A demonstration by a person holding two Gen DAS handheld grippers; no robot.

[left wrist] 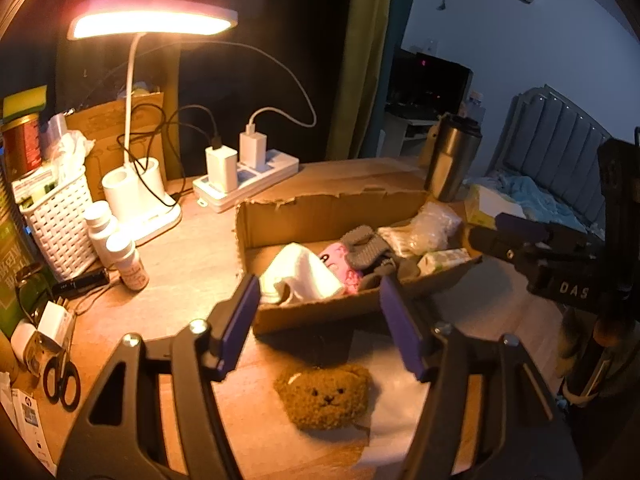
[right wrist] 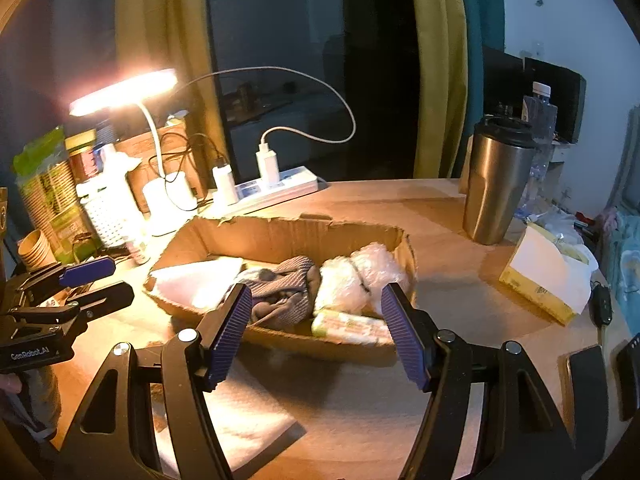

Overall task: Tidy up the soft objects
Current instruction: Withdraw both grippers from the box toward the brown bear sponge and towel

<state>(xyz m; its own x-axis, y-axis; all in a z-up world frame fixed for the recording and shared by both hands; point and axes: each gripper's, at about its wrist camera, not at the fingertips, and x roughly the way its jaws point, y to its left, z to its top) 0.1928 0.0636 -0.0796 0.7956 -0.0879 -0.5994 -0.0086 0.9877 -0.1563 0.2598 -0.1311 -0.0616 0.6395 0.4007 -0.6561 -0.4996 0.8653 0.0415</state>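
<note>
Bear-faced plush pouch (left wrist: 323, 396) lies flat on the desk (left wrist: 192, 256) near its front edge, partly on a pale sheet whose outline washes out in the lamp glare. Left gripper (left wrist: 320, 312) hangs above it, jaws spread, nothing between the purple pads; the pouch is loose below them.

Right gripper (right wrist: 316, 320), likewise spread and empty, sits just short of the cardboard tray (right wrist: 280, 228); its own pads cover the tray's near wall.

Tray stands mid-desk, rim torn and ragged. Inside, from its lamp-side end: white folded cloth (left wrist: 304, 276), pink item (left wrist: 340, 268) mostly buried with only a printed patch showing, grey knit gloves (right wrist: 288, 288) heaped, bubble-wrap bundle (right wrist: 360, 276), small green-and-white packet (right wrist: 348, 326) against the near wall. Text on the packet is blurred.

Beyond the tray: steel tumbler (right wrist: 496, 192) near the far right edge, yellow tissue pack (right wrist: 548, 276) toward the right edge, power strip (left wrist: 248, 184) with two chargers, lit desk lamp (left wrist: 152, 20), white woven basket (left wrist: 60, 220) and two pill bottles (left wrist: 116, 248) at the left. Scissors (left wrist: 60, 380) are partly cut off by the gripper frame. Objects along the left edge are too dark to name.
</note>
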